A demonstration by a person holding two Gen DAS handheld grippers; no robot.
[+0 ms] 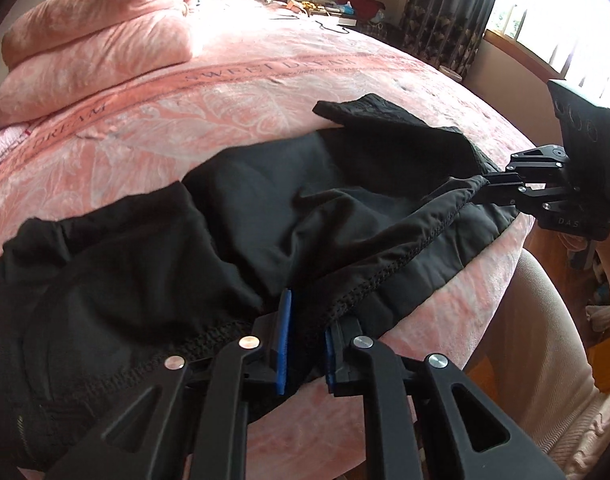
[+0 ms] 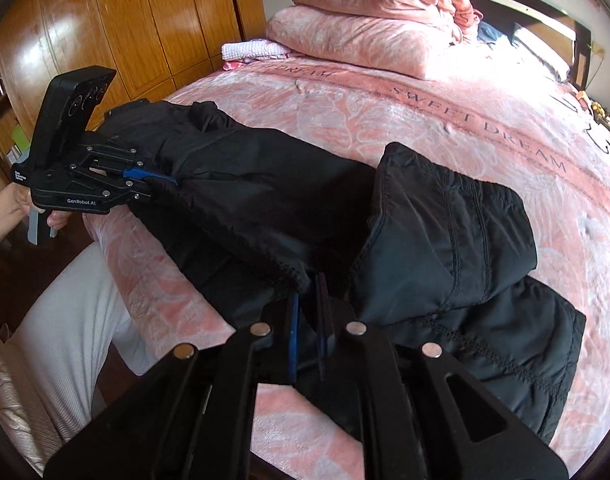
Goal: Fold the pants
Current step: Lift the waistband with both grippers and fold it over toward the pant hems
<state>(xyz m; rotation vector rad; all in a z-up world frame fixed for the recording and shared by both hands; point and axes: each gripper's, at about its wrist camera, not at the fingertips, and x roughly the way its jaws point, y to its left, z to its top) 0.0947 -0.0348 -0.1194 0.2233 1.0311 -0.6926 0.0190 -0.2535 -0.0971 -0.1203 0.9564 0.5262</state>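
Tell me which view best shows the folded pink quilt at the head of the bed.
The right wrist view: the folded pink quilt appears nearly whole there, both stacked layers and its bunched end lit evenly. The left wrist view shows the same quilt in the upper left corner, more distorted and partly washed out by window glare.

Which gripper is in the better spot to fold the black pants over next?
Probably the left gripper. It pinches the flat, unfolded stretch of the black pants; beside the right gripper the cloth is already doubled over.
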